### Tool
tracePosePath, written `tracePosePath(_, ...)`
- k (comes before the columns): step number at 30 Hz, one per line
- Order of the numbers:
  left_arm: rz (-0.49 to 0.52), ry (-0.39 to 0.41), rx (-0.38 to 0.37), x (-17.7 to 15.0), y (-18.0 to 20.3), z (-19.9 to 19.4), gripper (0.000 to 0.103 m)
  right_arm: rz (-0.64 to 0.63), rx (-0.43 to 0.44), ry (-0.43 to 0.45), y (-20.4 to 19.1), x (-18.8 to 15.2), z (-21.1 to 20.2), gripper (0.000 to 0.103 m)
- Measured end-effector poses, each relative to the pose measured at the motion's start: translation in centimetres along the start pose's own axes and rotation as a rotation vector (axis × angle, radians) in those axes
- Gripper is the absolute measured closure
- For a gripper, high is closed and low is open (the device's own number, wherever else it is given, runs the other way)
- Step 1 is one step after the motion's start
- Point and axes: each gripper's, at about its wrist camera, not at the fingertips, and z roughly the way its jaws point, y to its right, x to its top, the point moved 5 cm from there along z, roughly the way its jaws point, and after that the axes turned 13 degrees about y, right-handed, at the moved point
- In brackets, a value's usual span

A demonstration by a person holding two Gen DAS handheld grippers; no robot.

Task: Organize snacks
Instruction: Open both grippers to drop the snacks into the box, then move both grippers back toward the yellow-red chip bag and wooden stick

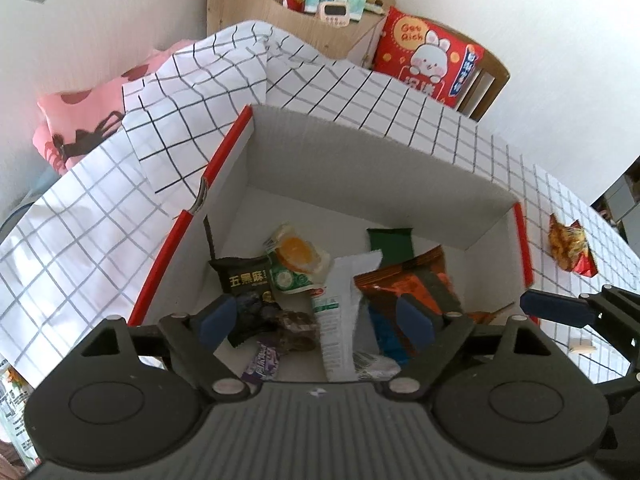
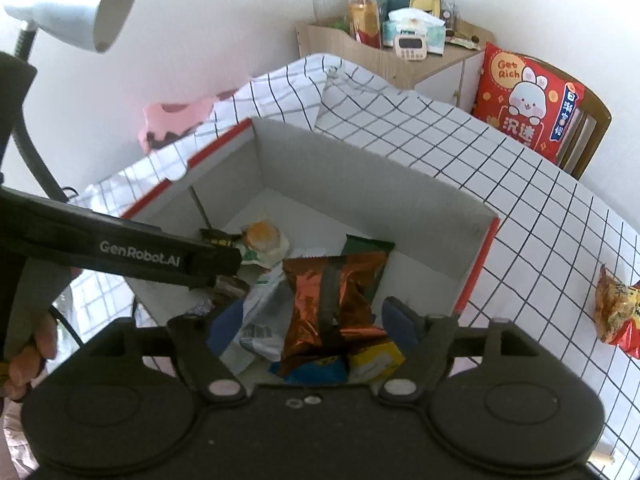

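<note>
A white cardboard box (image 1: 360, 148) with red edges stands on the checked tablecloth and holds several snack packets. Among them are a black packet (image 1: 244, 278), a green-and-white one with an orange picture (image 1: 298, 260), a long white one (image 1: 340, 312) and an orange foil one (image 1: 404, 280). My left gripper (image 1: 316, 320) hangs open over the box's near end, nothing between its pads. In the right wrist view my right gripper (image 2: 312, 326) is open above the orange foil packet (image 2: 336, 296), which lies loose in the box (image 2: 360, 168). One more orange-red packet (image 2: 616, 312) lies on the cloth outside the box, to the right.
A wooden cabinet (image 2: 400, 64) with bottles, tissues and a timer stands behind the table. A red cushion (image 2: 528, 100) leans on a chair. A silver desk lamp (image 2: 68, 4) hangs at the upper left. A hand (image 2: 28, 356) holds the left gripper's handle. Pink cloth (image 1: 76, 128) lies at the left.
</note>
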Motion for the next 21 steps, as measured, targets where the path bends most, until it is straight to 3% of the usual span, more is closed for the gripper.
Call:
tracePosePath(4,0.001,0.019,-0.029,0.1,1.0,-1.2,0.003,0.012,0.011,0.030,0.2,0.3,-1.7,0.018)
tracePosePath(12,0.026,0.043,-0.094,0.1,4.3,-3.1,0.003,0.029,0.000,0.090,1.5,0.3,-6.0,0.009)
tracePosePath(21,0.086,0.046,-0.194,-0.8,10.7,-4.3,0.001,0.063,-0.060,0.138,5.3,-1.3,-10.7,0.007)
